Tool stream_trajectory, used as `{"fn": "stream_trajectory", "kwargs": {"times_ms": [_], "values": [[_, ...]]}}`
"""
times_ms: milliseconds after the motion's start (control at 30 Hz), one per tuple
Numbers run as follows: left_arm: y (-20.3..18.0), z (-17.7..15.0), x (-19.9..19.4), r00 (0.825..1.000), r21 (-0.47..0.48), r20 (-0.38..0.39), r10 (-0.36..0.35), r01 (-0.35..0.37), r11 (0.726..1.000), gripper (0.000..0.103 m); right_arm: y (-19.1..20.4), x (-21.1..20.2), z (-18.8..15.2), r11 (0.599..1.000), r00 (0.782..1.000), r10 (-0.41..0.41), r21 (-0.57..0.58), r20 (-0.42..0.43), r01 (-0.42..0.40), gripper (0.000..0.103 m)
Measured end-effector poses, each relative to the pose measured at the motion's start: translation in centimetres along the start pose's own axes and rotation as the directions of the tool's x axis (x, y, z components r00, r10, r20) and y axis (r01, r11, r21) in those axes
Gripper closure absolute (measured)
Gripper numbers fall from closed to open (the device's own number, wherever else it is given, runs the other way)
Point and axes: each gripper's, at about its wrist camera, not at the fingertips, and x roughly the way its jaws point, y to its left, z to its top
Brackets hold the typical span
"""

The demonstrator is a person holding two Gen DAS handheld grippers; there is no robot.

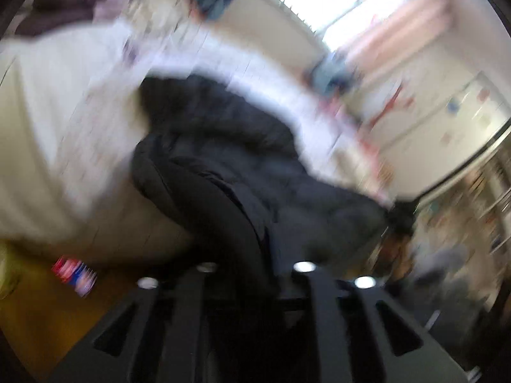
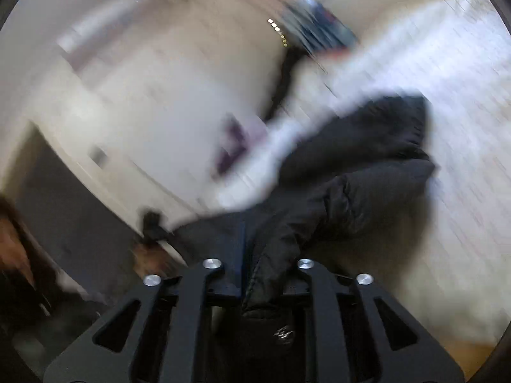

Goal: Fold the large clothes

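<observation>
Garment: black padded fabric jacket (image 1: 242, 159), bunched, hanging from both grippers over a pale bed (image 1: 48, 146).
Left gripper (image 1: 255, 274): clamped on jacket fabric.
Right gripper (image 2: 260, 274): pinching a jacket edge.
Pictures: blurred.

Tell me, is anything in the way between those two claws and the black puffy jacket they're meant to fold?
Nothing visible is. The black jacket already runs into the left gripper, and in the right wrist view its fabric is pinched in the right gripper. Both pictures are blurred, but nothing shows in between.
</observation>
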Motion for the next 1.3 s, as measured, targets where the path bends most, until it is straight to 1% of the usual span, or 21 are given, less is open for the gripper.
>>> {"fn": "stream_trajectory", "kwargs": {"times_ms": [33,67,100,167,200,267,333,400,533,600,633,667,700,733,867,933,1000,1067,1167,1233,1300], "values": [[2.0,-1.5,0.3,0.995,-0.028,-0.056,0.085,-0.087,0.996,0.074,-0.9,-0.1,-0.9,0.997,0.997,-0.068,0.020,-0.040,0.069,0.070],[3.5,-2.3,0.2,0.985,-0.058,-0.082,0.150,-0.155,0.986,0.074,-2.5,-0.5,-1.6,0.984,0.983,-0.163,0.056,-0.080,0.167,0.069],[5.3,-3.0,-0.3,0.974,-0.107,-0.097,0.207,-0.217,0.970,0.074,-3.9,-1.1,-1.7,0.970,0.973,-0.214,0.096,-0.087,0.222,0.067],[8.8,-3.1,-2.1,0.954,-0.234,-0.073,0.289,-0.298,0.925,0.074,-5.1,-2.0,-0.5,0.953,0.963,-0.270,0.133,-0.018,0.270,0.044],[9.7,-2.5,-3.2,0.943,-0.282,-0.035,0.330,-0.326,0.902,0.072,-5.2,-1.7,1.2,0.948,0.955,-0.295,0.129,0.024,0.289,0.039],[9.4,-0.4,-3.7,0.944,-0.276,0.048,0.327,-0.303,0.912,0.064,-5.0,0.8,5.2,0.952,0.951,-0.301,0.088,0.070,0.294,0.023],[7.4,2.7,-2.1,0.949,-0.204,0.128,0.288,-0.259,0.944,0.038,-5.7,4.8,9.2,0.952,0.948,-0.304,0.052,0.091,0.301,0.019],[6.0,4.7,0.3,0.952,-0.137,0.147,0.269,-0.249,0.959,0.037,-7.4,9.6,12.9,0.952,0.949,-0.305,0.055,0.086,0.301,0.019],[3.5,10.0,7.7,0.962,-0.060,0.137,0.237,-0.231,0.971,0.037,-11.6,18.6,18.2,0.918,0.915,-0.396,0.045,0.071,0.394,0.019],[3.4,11.6,9.9,0.966,-0.061,0.133,0.223,-0.217,0.974,0.037,-12.5,23.1,19.2,0.879,0.879,-0.476,0.002,0.037,0.477,0.023],[3.3,12.5,11.0,0.966,-0.069,0.135,0.220,-0.213,0.975,0.037,-12.9,24.6,19.4,0.870,0.870,-0.493,-0.014,0.021,0.494,0.037],[3.1,13.2,12.1,0.969,-0.079,0.139,0.203,-0.193,0.978,0.037,-12.8,25.6,19.2,0.864,0.865,-0.502,-0.040,0.012,0.502,0.068],[3.1,13.8,12.7,0.971,-0.090,0.148,0.187,-0.175,0.980,0.037,-12.4,26.4,19.4,0.861,0.864,-0.504,-0.073,0.017,0.504,0.080],[3.1,14.5,13.1,0.970,-0.103,0.163,0.178,-0.163,0.981,0.037,-12.0,26.3,19.2,0.864,0.868,-0.496,-0.083,0.028,0.497,0.083],[2.2,16.9,13.6,0.960,-0.128,0.243,0.137,-0.109,0.986,0.037,-7.3,23.7,20.1,0.858,0.872,-0.457,-0.171,0.177,0.485,0.085],[1.4,18.4,13.7,0.946,-0.125,0.301,0.121,-0.087,0.988,0.031,-4.7,21.1,20.9,0.851,0.860,-0.435,-0.191,0.266,0.489,0.085],[1.0,19.4,14.4,0.934,-0.113,0.334,0.127,-0.094,0.989,0.027,-4.3,19.9,21.5,0.838,0.844,-0.450,-0.190,0.291,0.512,0.085],[1.2,20.5,16.0,0.933,-0.112,0.336,0.128,-0.095,0.989,0.027,-6.0,20.0,21.6,0.820,0.827,-0.499,-0.168,0.260,0.547,0.085],[3.1,21.6,19.9,0.944,-0.144,0.267,0.193,-0.159,0.977,0.027,-11.9,22.8,20.3,0.798,0.805,-0.582,-0.110,0.113,0.592,0.084],[4.9,21.9,22.9,0.944,-0.168,0.180,0.276,-0.247,0.954,0.027,-15.3,24.2,19.0,0.812,0.814,-0.581,-0.056,0.011,0.580,0.081],[6.4,21.8,24.9,0.946,-0.195,0.112,0.305,-0.280,0.940,0.027,-16.3,23.9,18.1,0.830,0.830,-0.557,-0.004,-0.001,0.557,0.078]]}}
